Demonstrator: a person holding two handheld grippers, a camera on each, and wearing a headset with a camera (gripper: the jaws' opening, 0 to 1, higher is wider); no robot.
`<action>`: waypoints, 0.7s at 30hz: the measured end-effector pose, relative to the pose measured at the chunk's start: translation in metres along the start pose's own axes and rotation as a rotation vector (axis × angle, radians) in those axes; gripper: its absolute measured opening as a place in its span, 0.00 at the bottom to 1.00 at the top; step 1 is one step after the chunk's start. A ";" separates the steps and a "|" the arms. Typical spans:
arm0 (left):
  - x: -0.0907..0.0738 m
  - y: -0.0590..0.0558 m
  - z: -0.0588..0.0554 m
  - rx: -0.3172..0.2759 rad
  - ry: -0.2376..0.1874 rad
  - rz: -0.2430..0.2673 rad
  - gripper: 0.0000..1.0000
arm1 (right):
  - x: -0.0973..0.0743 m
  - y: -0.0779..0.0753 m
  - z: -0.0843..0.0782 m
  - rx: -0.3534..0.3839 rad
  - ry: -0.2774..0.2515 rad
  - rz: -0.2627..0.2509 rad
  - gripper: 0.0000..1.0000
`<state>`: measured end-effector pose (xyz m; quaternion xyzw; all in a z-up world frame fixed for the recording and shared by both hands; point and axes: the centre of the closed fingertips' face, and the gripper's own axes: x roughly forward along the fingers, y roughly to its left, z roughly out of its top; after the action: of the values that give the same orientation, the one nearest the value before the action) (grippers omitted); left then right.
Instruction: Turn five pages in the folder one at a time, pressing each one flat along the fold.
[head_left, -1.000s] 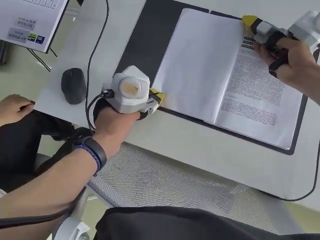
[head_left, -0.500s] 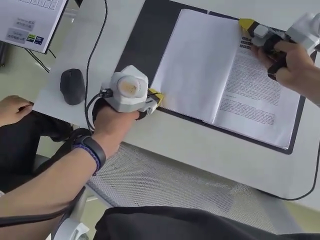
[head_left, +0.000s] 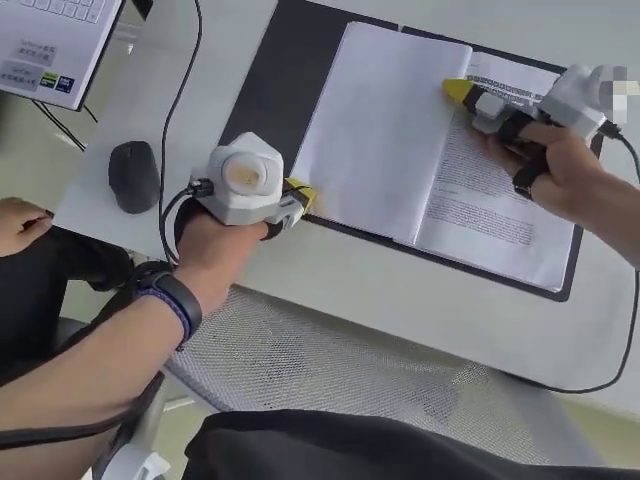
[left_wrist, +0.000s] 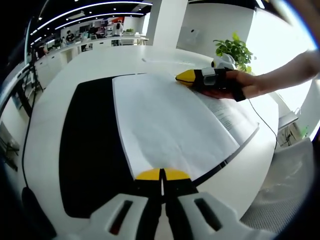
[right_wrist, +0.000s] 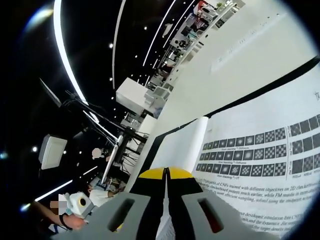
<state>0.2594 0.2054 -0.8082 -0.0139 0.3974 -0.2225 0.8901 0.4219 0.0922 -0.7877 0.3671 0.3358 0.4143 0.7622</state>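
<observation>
In the head view, the folder (head_left: 290, 80) lay open on the desk, and this looked like the pressing step. The right gripper (head_left: 458, 90) sat toward the folder's far end, tip down on the printed page (head_left: 500, 200) just beside the fold (head_left: 433, 170). The next move, I'd judge, called for a steady drag along that fold toward the folder's near edge. The left gripper (head_left: 303, 192) rested at the folder's near edge, by the blank page (head_left: 385, 130). In the left gripper view, its fingers (left_wrist: 149, 174) were pressed together, tips at the blank page's near edge, gripping nothing I could make out. In the right gripper view, its fingers (right_wrist: 152, 175) were likewise closed tight, tips over the printed sheet, apparently holding nothing.
</observation>
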 end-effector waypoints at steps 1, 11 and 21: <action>0.000 0.000 0.000 0.001 -0.001 -0.001 0.00 | -0.002 0.005 -0.005 -0.001 0.008 0.006 0.00; -0.001 -0.001 0.000 0.004 -0.003 -0.002 0.00 | -0.023 0.028 -0.053 -0.016 0.097 0.061 0.00; -0.001 -0.001 0.000 0.005 -0.004 -0.001 0.00 | -0.051 0.060 -0.119 -0.056 0.229 0.114 0.00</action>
<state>0.2581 0.2051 -0.8071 -0.0122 0.3951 -0.2240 0.8908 0.2797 0.1042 -0.7871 0.3144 0.3875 0.5056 0.7038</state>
